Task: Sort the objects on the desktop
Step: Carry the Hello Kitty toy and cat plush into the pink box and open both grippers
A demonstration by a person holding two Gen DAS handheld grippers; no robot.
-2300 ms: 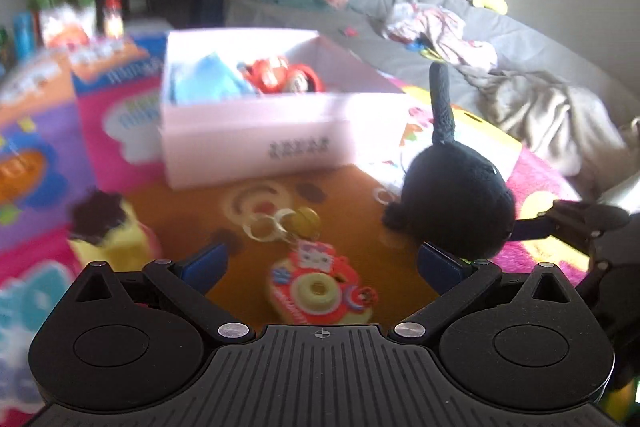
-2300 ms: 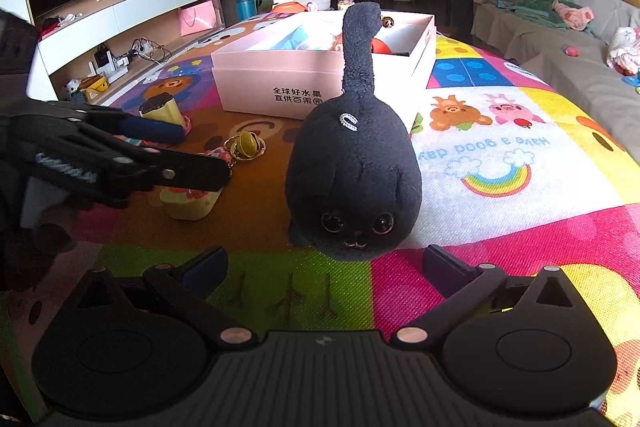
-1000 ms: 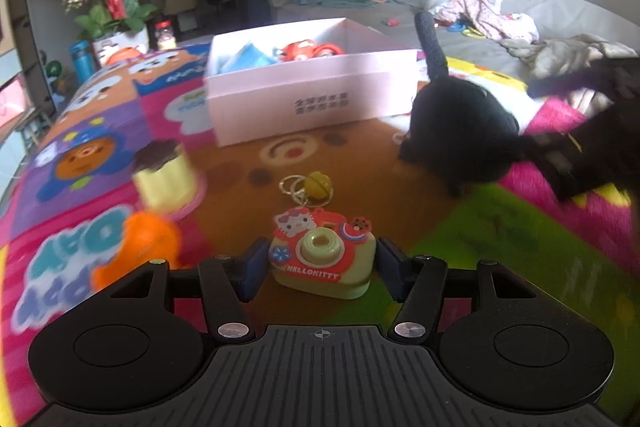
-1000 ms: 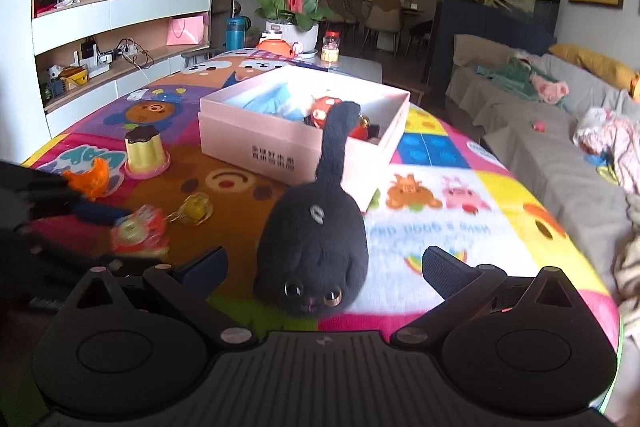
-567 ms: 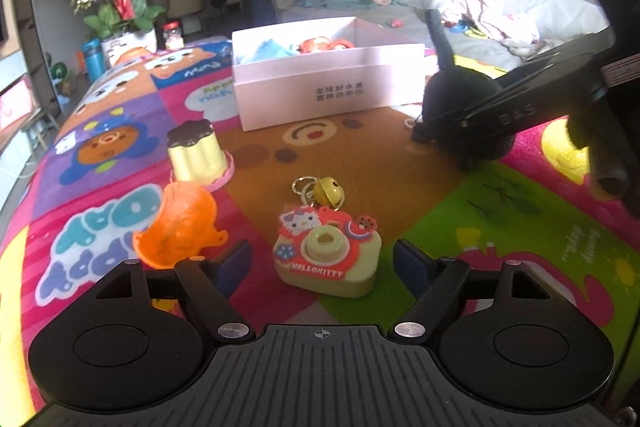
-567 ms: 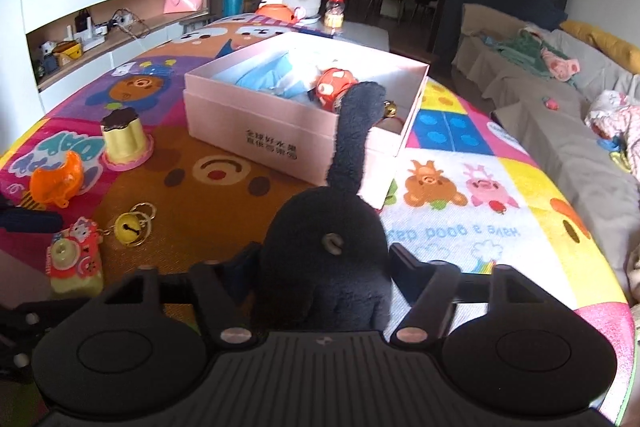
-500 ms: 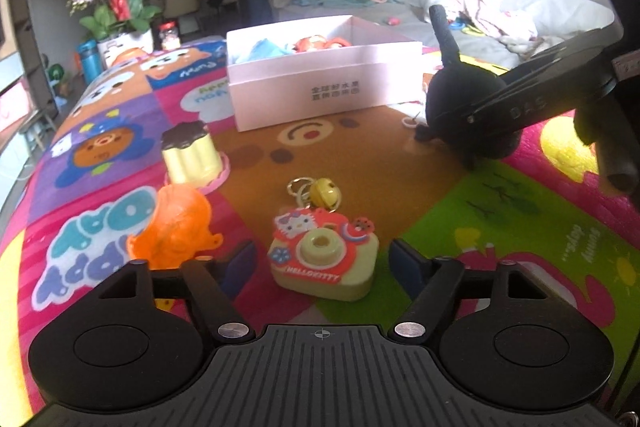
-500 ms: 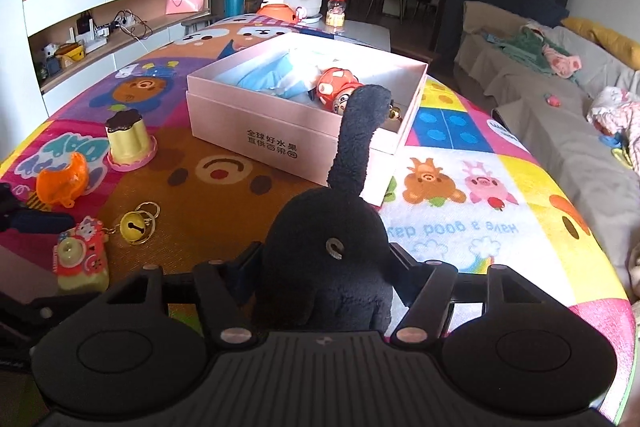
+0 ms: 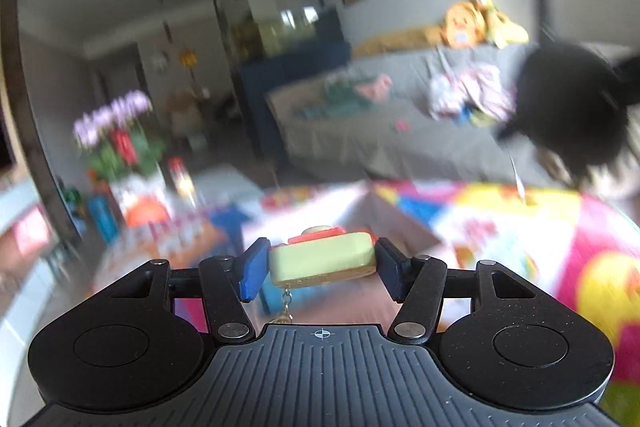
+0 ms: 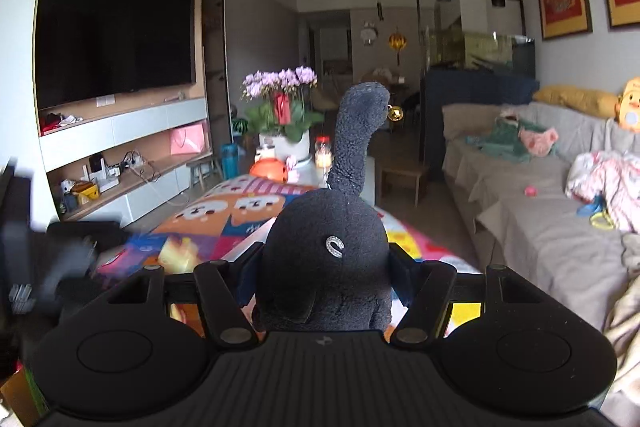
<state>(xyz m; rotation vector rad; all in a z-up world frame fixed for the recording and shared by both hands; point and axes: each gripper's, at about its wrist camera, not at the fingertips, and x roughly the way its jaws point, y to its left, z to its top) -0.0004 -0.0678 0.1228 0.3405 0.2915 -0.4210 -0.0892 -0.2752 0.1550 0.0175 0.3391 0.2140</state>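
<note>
My left gripper (image 9: pixel 320 263) is shut on the yellow-green toy camera (image 9: pixel 322 259) and holds it up in the air, a small chain hanging below it. My right gripper (image 10: pixel 324 275) is shut on the black plush cat (image 10: pixel 326 263), its tail pointing up, lifted above the colourful play mat (image 10: pixel 224 215). The cat also shows blurred at the upper right of the left wrist view (image 9: pixel 568 99). The pink box is only a blurred shape below the camera (image 9: pixel 384 211). The left wrist view is motion-blurred.
A grey sofa (image 10: pixel 540 219) with clothes and toys runs along the right. A flower pot (image 10: pixel 284 127) and a jar (image 10: pixel 323 151) stand at the far end. A TV and shelves (image 10: pixel 116 131) line the left wall.
Both grippers have closed on their toys and lifted them off the mat. The left gripper has taken the toy camera, the right one the plush cat. Both views now tilt upward.
</note>
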